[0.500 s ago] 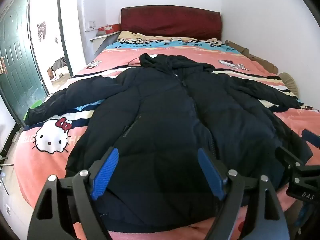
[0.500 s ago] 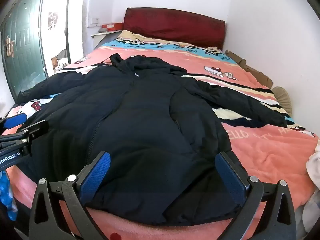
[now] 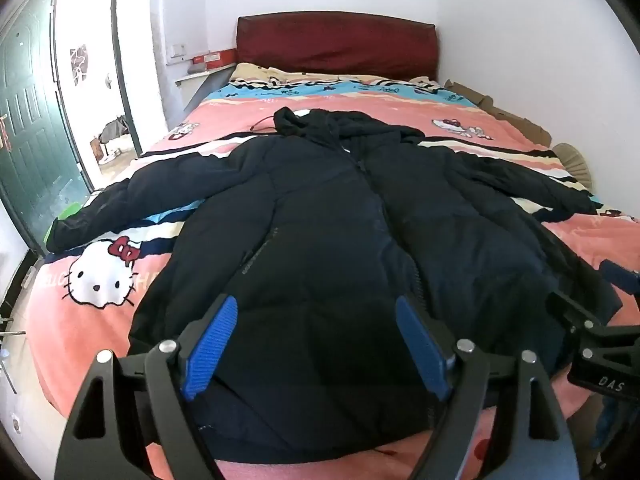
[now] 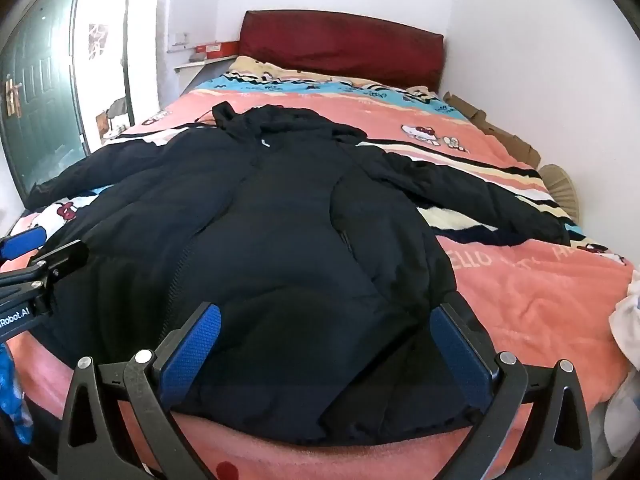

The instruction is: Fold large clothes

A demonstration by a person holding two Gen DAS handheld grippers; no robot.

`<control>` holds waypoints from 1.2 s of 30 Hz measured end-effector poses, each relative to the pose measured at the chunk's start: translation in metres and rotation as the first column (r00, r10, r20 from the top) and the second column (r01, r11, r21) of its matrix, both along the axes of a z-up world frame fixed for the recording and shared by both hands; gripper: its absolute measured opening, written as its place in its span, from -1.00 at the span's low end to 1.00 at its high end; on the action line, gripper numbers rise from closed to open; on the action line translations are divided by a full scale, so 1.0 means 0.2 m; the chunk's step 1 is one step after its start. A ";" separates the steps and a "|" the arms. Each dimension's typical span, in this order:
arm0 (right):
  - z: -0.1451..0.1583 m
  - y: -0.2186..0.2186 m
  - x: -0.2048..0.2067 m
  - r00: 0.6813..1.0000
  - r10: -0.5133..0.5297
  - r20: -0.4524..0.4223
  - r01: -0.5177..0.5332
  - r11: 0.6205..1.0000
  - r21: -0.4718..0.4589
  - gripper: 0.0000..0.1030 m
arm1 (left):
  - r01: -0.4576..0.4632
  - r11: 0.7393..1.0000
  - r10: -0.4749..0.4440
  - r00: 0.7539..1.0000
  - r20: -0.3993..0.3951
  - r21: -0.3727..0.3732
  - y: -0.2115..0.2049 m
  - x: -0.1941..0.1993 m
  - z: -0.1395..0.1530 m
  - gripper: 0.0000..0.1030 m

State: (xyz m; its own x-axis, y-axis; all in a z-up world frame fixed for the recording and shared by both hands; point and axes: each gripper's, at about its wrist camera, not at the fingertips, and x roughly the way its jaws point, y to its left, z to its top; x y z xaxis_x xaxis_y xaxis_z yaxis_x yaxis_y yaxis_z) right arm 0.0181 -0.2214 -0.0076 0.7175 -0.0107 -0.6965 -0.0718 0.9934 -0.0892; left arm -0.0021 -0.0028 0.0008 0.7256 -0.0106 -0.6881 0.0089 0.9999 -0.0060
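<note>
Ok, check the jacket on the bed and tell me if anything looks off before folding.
Nothing stands out. The black jacket lies flat, front up, on the pink bedspread, both sleeves spread sideways, hood toward the headboard. Its hem hangs slightly over the near edge.

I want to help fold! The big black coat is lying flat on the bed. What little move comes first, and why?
Probably lower the left hand-held gripper onto the coat hem. Both hand-held grippers are open, holding nothing, and the sleeves are spread out unfolded.

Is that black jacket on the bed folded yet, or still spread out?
Spread out. The jacket lies flat on the bed, front up, both sleeves stretched sideways, hood at the top.
</note>
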 end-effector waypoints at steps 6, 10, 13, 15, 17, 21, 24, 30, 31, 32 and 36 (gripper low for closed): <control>-0.01 -0.01 0.01 1.000 -0.006 -0.009 0.006 1.000 -0.002 0.99 | 0.000 1.000 0.000 1.000 -0.014 -0.003 -0.01 0.01 -0.01 0.58; -0.02 -0.01 0.01 1.000 -0.010 -0.014 0.010 1.000 -0.008 0.99 | 0.002 1.000 -0.002 1.000 -0.018 -0.001 -0.02 0.01 -0.01 0.58; -0.02 -0.02 0.01 1.000 -0.012 -0.014 0.012 1.000 -0.008 0.99 | 0.001 1.000 -0.002 1.000 -0.024 -0.009 -0.02 0.01 -0.02 0.58; -0.03 -0.02 0.01 1.000 -0.012 -0.016 0.011 1.000 -0.010 0.99 | 0.001 1.000 -0.001 1.000 -0.024 -0.013 -0.02 0.01 -0.02 0.58; -0.03 -0.01 0.01 1.000 -0.011 -0.019 0.011 1.000 -0.012 0.99 | 0.001 1.000 -0.001 1.000 -0.024 -0.011 -0.03 0.01 -0.02 0.58; -0.03 -0.01 0.01 1.000 -0.010 -0.021 0.010 1.000 -0.013 0.99 | 0.005 1.000 -0.005 1.000 -0.030 -0.015 -0.01 0.01 -0.03 0.58; -0.03 -0.01 0.01 1.000 -0.013 -0.020 0.013 1.000 -0.013 0.99 | 0.009 1.000 -0.010 1.000 -0.029 -0.020 -0.01 0.01 -0.04 0.58; -0.03 -0.01 0.02 0.999 -0.028 -0.027 0.027 0.999 -0.020 0.99 | 0.022 1.000 -0.023 0.999 -0.029 -0.009 -0.03 0.01 -0.05 0.58; -0.03 -0.01 0.02 0.999 -0.031 -0.027 0.030 0.999 -0.023 0.99 | 0.024 1.000 -0.024 0.999 -0.030 -0.010 -0.03 0.01 -0.05 0.58; -0.03 -0.01 0.02 0.999 -0.032 -0.025 0.032 0.999 -0.025 0.99 | 0.025 1.000 -0.025 0.999 -0.035 -0.014 -0.02 0.02 -0.05 0.58; -0.01 -0.02 0.00 0.999 -0.039 -0.016 0.039 0.999 -0.027 0.99 | 0.027 0.999 -0.028 0.999 -0.039 -0.018 -0.02 0.02 -0.05 0.58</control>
